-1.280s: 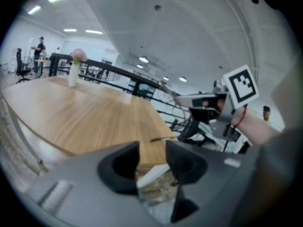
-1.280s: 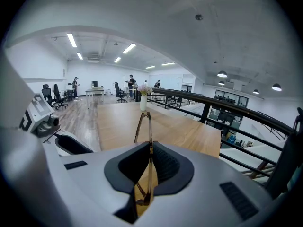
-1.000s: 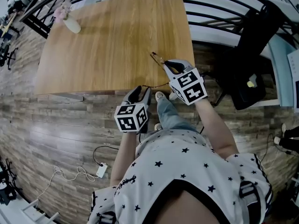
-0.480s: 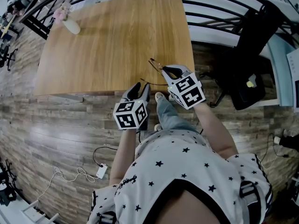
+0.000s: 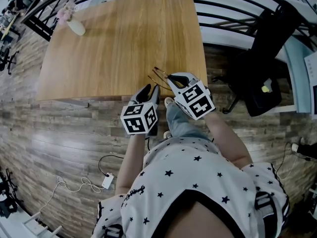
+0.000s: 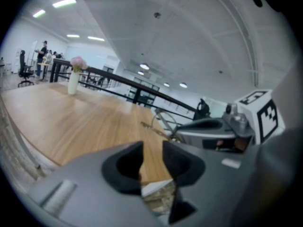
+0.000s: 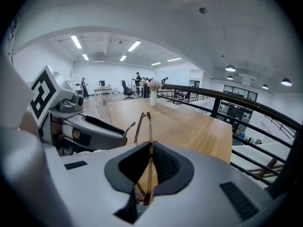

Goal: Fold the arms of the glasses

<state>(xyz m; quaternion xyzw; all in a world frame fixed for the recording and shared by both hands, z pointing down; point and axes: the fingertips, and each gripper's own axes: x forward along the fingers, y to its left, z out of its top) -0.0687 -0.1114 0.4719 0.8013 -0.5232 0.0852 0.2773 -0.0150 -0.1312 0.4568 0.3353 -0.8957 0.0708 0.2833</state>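
I look into an open office hall with a wood-plank floor (image 5: 54, 138) and a black railing (image 5: 233, 21) beside the wooden table (image 5: 119, 38). A white vase (image 5: 77, 27) of pink flowers stands at its far left corner. At the near edge my left gripper (image 5: 150, 89) is closing its jaws on nothing. My right gripper (image 5: 171, 77) has its jaws clamped on the glasses (image 5: 158, 73), over the near right corner.

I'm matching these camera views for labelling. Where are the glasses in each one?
Head view: glasses at the table's near right edge, at the right gripper's tips.
Left gripper view: glasses just right of centre.
Right gripper view: glasses dead centre, pinched in its jaws.
Shared landmark: white vase of flowers, far table corner.
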